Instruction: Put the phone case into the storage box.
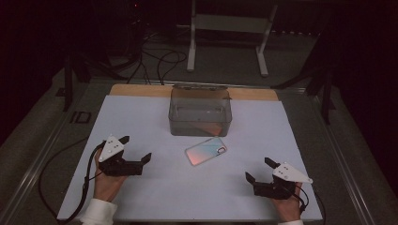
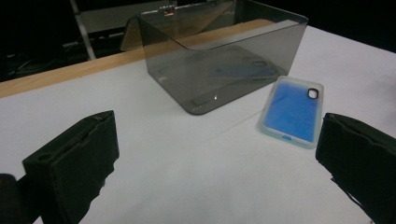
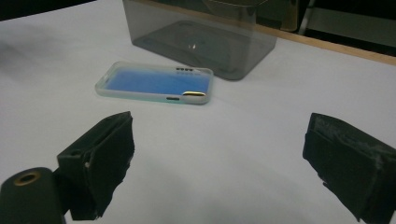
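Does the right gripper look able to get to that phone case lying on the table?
Probably yes. The right gripper has its jaws open, and bare white table lies between it and the phone case. The smoky plastic box stands behind the case, out of the way.

Frame edges crop both grippers' jaws in their own views.

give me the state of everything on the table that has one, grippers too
phone case: lying flat on the white sheet, empty, just in front of the box, untouched
clear box: upright, lid open, nothing inside
left gripper: jaws wide open, holding nothing
right gripper: jaws wide open, holding nothing
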Demonstrator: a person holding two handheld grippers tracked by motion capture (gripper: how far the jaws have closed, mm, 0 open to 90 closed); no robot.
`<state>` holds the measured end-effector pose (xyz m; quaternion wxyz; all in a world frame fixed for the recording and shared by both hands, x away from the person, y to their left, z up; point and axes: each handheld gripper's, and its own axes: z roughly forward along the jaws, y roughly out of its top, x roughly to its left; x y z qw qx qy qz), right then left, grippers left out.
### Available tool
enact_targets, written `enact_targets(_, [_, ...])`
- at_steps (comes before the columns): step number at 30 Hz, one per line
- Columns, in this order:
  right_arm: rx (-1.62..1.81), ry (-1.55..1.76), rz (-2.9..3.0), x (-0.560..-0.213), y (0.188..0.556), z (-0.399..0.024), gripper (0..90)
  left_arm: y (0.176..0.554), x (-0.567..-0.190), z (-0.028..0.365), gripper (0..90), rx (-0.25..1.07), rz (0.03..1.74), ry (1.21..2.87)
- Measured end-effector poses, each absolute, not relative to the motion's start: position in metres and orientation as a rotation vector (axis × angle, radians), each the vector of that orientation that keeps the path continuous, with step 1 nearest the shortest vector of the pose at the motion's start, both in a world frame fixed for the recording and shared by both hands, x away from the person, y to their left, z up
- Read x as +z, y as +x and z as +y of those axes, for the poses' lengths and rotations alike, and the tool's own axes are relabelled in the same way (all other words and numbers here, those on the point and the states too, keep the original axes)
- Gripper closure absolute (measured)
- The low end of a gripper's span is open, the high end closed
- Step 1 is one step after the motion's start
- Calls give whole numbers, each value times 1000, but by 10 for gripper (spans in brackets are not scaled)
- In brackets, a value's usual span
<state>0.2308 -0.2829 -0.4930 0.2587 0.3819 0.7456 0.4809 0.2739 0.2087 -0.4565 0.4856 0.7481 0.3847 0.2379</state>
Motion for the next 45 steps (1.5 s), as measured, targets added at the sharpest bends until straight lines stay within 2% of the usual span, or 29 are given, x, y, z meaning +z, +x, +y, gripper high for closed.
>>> enact_targets(45, [1301, 1036, 2024, -493, 231, -283, 90, 324, -466, 167, 9, 502, 870, 1926])
